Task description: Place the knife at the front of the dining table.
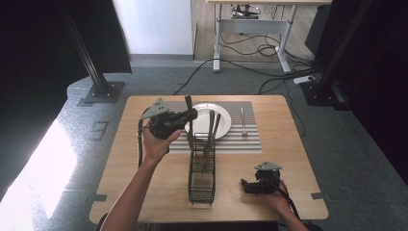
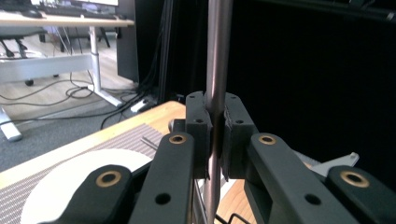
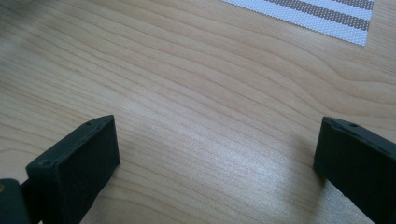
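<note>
The metal utensil handle stands upright between the pads of the left gripper, which is clamped firmly on it; in the left gripper view the shaft runs straight up past the top edge and down below the jaws. In the high view the same utensil is held vertically by the left gripper above the far end of the black wire caddy; its lower part reaches down toward the caddy's far end, though whether it still sits inside cannot be told. Which kind of utensil it is cannot be told; the working end is hidden.

Two more utensils stand in the far end of the caddy, leaning slightly toward the white plate. The caddy rests lengthwise on the wooden table, its near end toward the person. The plate lies on a striped placemat, just beyond the caddy. A fork lies flat on the placemat to the right of the plate, apart from it.

The right gripper sits low over the table near the front right corner, well apart from the caddy. In the right gripper view its jaws stand wide apart with nothing between them, bare tabletop below and a corner of the placemat at the top.

The person's left hand grasps the left gripper from beneath.
</note>
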`<action>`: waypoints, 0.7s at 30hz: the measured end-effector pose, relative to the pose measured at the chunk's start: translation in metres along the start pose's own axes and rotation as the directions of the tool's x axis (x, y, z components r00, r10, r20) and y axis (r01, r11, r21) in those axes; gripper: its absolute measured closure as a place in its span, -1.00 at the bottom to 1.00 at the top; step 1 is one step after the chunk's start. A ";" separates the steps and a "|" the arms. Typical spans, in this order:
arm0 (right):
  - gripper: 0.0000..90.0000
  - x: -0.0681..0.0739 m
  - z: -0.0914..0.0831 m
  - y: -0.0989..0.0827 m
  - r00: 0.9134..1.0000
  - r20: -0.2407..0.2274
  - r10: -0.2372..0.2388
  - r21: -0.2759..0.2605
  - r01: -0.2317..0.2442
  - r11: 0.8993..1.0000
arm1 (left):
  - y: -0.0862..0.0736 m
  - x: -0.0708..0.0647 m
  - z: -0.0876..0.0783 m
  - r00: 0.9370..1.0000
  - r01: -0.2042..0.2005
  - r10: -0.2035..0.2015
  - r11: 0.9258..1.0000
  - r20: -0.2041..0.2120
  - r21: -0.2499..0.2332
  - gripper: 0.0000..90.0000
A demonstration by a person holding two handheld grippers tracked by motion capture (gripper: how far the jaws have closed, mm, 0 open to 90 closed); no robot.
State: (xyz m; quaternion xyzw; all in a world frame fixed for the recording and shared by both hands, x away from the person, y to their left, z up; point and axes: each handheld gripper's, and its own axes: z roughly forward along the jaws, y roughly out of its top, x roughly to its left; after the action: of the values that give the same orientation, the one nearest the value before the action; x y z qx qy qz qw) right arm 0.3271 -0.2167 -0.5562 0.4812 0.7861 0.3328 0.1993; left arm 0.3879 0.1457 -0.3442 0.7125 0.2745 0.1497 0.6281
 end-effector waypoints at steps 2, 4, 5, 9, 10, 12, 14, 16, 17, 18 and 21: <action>-1.00 0.000 0.000 0.000 1.000 -0.001 -0.001 0.000 0.001 1.000 | 0.003 0.002 -0.006 1.000 0.009 -0.009 1.000 -0.006 -0.018 0.85; -1.00 0.000 0.000 0.000 1.000 0.000 -0.001 0.000 0.001 1.000 | 0.004 0.003 -0.008 1.000 0.009 -0.009 1.000 -0.009 -0.023 0.85; -1.00 0.000 0.000 0.000 1.000 0.000 -0.002 0.000 0.002 1.000 | 0.005 0.005 -0.012 1.000 0.014 -0.015 0.999 -0.013 -0.031 0.85; -1.00 0.000 0.000 0.000 1.000 -0.001 -0.003 0.000 0.003 1.000 | 0.007 0.007 -0.017 0.999 0.037 -0.037 0.998 -0.003 -0.050 0.85; -1.00 0.000 0.000 0.000 1.000 -0.004 -0.006 0.000 0.006 1.000 | 0.008 0.007 -0.019 0.999 0.034 -0.035 0.998 -0.006 -0.054 0.85; -1.00 0.000 0.000 0.000 1.000 -0.004 -0.007 0.000 0.007 1.000 | 0.008 0.008 -0.020 0.999 0.030 -0.031 0.998 -0.013 -0.053 0.85; -1.00 0.000 -0.001 -0.001 1.000 -0.007 -0.007 0.000 0.007 1.000 | 0.009 0.009 -0.022 0.999 0.025 -0.026 0.998 -0.029 -0.051 0.85; -1.00 -0.001 -0.001 -0.001 1.000 -0.007 -0.008 0.000 0.008 1.000 | 0.008 0.013 -0.024 0.999 0.030 -0.032 0.999 -0.041 -0.045 0.85; -1.00 -0.001 -0.001 -0.001 1.000 -0.007 -0.008 0.000 0.008 1.000 | 0.008 0.013 -0.024 0.999 0.030 -0.032 0.999 -0.041 -0.045 0.85; -1.00 -0.001 -0.001 -0.001 1.000 -0.007 -0.008 0.000 0.008 1.000 | 0.008 0.014 -0.024 0.998 0.031 -0.033 0.999 -0.051 -0.039 0.85; -1.00 -0.001 -0.001 -0.001 1.000 -0.008 -0.010 -0.001 0.010 1.000 | 0.005 0.019 -0.024 0.997 0.042 -0.044 0.999 -0.069 -0.031 0.85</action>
State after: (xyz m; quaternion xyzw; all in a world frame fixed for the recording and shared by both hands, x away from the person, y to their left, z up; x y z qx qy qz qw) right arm 0.3264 -0.2178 -0.5562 0.4760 0.7891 0.3342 0.1979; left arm 0.3907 0.1763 -0.3374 0.6915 0.3095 0.1650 0.6315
